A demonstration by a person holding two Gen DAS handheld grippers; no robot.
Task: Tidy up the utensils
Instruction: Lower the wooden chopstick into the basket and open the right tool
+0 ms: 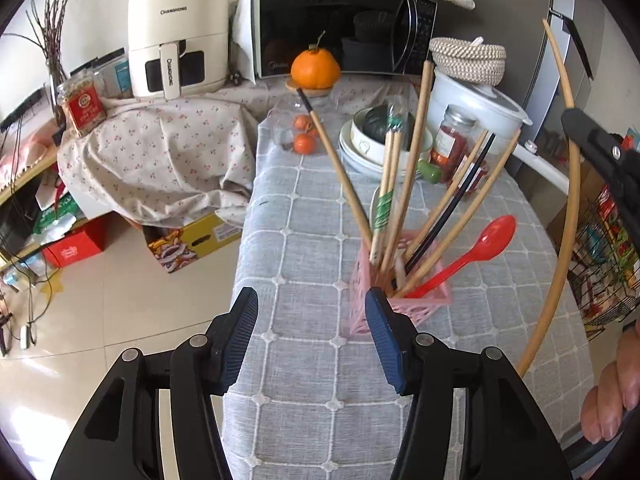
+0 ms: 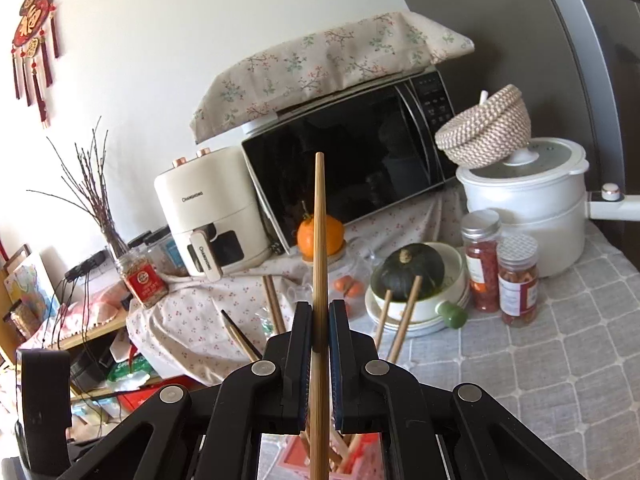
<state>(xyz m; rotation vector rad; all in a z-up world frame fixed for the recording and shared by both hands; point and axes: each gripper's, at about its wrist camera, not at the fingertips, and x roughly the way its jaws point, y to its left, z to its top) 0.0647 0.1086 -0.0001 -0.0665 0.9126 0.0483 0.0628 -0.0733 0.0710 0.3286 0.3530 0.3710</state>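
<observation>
A pink slotted utensil holder (image 1: 400,300) stands on the grey checked tablecloth (image 1: 312,240). It holds several wooden chopsticks (image 1: 416,152), a black chopstick and a red plastic spoon (image 1: 476,254). My left gripper (image 1: 312,320) is open and empty, its right finger just beside the holder. My right gripper (image 2: 320,320) is shut on a single wooden chopstick (image 2: 319,248), held upright above the holder (image 2: 344,456). That chopstick also shows in the left wrist view (image 1: 568,184), curved by the lens, at the right.
A stack of bowls with a dark squash (image 2: 408,268), two jars (image 2: 516,280), a white pot (image 2: 532,208), a microwave (image 1: 340,20), an air fryer (image 1: 176,52) and an orange (image 1: 314,66) stand at the back. The table's left edge drops to a tiled floor (image 1: 120,300).
</observation>
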